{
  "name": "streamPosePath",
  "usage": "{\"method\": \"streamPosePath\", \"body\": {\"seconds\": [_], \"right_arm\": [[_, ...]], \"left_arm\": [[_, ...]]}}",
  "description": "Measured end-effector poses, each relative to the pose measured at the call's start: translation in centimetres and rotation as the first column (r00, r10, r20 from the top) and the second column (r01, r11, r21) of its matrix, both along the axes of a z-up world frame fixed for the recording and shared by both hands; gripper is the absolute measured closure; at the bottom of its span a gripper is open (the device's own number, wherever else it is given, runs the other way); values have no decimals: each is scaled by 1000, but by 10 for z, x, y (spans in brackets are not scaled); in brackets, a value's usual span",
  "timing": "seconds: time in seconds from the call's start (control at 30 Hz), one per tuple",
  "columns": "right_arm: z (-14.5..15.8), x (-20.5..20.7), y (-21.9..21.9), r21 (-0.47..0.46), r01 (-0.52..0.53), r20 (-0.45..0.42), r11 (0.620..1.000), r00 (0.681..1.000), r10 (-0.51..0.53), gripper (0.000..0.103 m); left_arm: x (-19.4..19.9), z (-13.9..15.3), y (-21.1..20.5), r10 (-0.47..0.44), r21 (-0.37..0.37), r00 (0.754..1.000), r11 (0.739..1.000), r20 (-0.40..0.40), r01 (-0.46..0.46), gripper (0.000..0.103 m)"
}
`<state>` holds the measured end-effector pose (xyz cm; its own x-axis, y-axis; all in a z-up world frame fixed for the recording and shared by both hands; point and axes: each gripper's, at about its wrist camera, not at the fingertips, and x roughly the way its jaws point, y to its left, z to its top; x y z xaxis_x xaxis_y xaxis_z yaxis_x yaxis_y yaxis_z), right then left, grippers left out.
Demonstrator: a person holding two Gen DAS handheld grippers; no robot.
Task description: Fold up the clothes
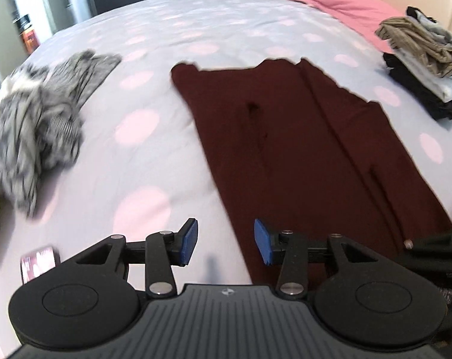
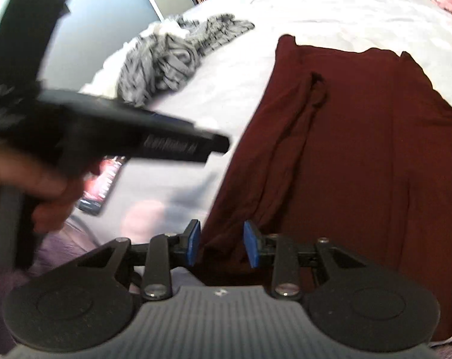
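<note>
Maroon garment (image 1: 300,137) flat – L gripper (image 1: 226,240) fingers straddle its edge, apart.

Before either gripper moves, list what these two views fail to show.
- Near hem of the dark maroon garment: both views, covered by the gripper bodies.
- Crumpled grey-and-white striped garment: motion-blurred in both views, type unreadable.
- Stack of folded clothes: left view only, near the right edge; count unclear.
- Phone: partly behind the left gripper.
- Right gripper: whether its pads touch the cloth is unclear.
</note>
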<state>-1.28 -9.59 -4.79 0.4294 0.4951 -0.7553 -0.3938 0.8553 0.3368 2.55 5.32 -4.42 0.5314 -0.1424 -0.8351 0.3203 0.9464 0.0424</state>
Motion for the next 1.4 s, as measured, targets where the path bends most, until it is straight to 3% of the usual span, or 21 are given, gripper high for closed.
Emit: {"method": "streamPosePath", "body": {"seconds": [0.03, 0.13, 0.3, 0.53, 0.8, 0.87, 0.93, 1.07, 1.23, 1.4], "right_arm": [[-4, 2, 3, -14, -3, -9, 1000, 1000, 3, 87], [-9, 2, -5, 2, 25, -35, 1000, 999, -25, 92], [-16, 0, -22, 38, 83, -83, 996, 993, -79, 93], [-40, 2, -34, 64, 152, -226, 986, 965, -134, 93], [-36, -8, -35, 33, 131, -234, 991, 965, -120, 89], [-33, -10, -35, 2, 127, -219, 992, 968, -123, 86], [-28, -10, -37, -21, 127, -202, 992, 971, -129, 75], [-11, -3, -39, -86, 107, -121, 991, 986, -117, 75], [9, 5, -33, -189, 24, 11, 982, 1000, -22, 75], [8, 19, -34, -155, 34, 79, 987, 997, -22, 75]], "left_arm": [[-3, -3, 0, 13, -7, 1000, 1000, -2, -13, 63], [-11, -9, 4, 27, -7, 1000, 1000, -16, -27, 63], [-18, -6, 6, 5, -32, 1000, 999, -1, -5, 63], [-25, -9, -3, -51, -27, 999, 998, -3, 51, 63], [-26, -15, -2, -42, -16, 999, 999, -30, 41, 63], [-26, -16, -3, -44, -19, 999, 999, -31, 44, 63], [-26, -15, -3, -41, -26, 999, 999, -29, 41, 63], [-25, -12, -4, -34, -48, 999, 998, -27, 33, 63], [-22, -10, -7, -22, -74, 1000, 997, -21, 20, 65], [-22, -15, -13, -56, -113, 998, 992, -36, 52, 68]]}}
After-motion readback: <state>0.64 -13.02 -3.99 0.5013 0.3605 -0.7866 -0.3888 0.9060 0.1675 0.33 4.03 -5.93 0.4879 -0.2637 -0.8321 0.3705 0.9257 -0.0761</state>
